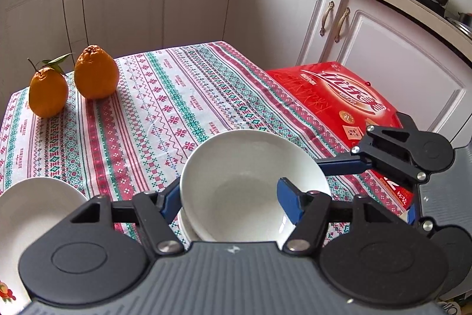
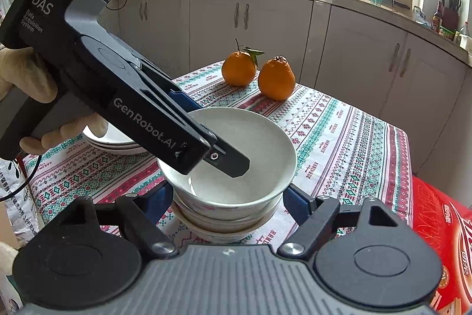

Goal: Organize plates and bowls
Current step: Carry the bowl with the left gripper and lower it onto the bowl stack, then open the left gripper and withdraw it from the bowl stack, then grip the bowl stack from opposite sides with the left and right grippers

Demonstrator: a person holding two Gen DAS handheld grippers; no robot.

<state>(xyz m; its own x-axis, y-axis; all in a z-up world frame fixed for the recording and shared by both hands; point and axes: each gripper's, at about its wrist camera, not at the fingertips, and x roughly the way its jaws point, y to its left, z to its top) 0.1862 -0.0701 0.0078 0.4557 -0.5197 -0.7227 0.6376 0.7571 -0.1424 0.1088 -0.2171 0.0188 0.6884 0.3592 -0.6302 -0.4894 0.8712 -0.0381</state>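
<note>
the top bowl (image 2: 236, 155) sits tilted on a short stack (image 2: 227, 222) of bowls near the front edge of the table (image 1: 183, 96), and both claws are on it. the left gripper (image 1: 233, 200) is clenched on its rim, one blue finger inside the bowl and the other outside against the wall. the right gripper (image 2: 227, 197) straddles the bowl low down, its blue fingers tight to either side of the wall, so i judge it to be grasping the same bowl, though the contact itself is hidden under the rim

the risk is the tilt: the bowl is not seated level in the one beneath, and glazed white ceramic is smooth and slippery, so a rim pinch could let it pivot or slide. two grips pulling unevenly could twist it and drag the lower bowls, which stand close to the table edge. a release while it leans could leave it rocking or chip a rim

the bowl is round, deep, thin-rimmed and glossy; a lower one shows a red pattern on its outside. the cloth is woven-looking, with red and green bands, and may shift under the stack. plates (image 2: 113, 139) are stacked on the left, a plate (image 1: 32, 214) with a fruit print shows in the left view, two bumpy oranges (image 1: 73, 81) sit at the far side, and a glossy red box (image 1: 345, 99) lies beside the table
</note>
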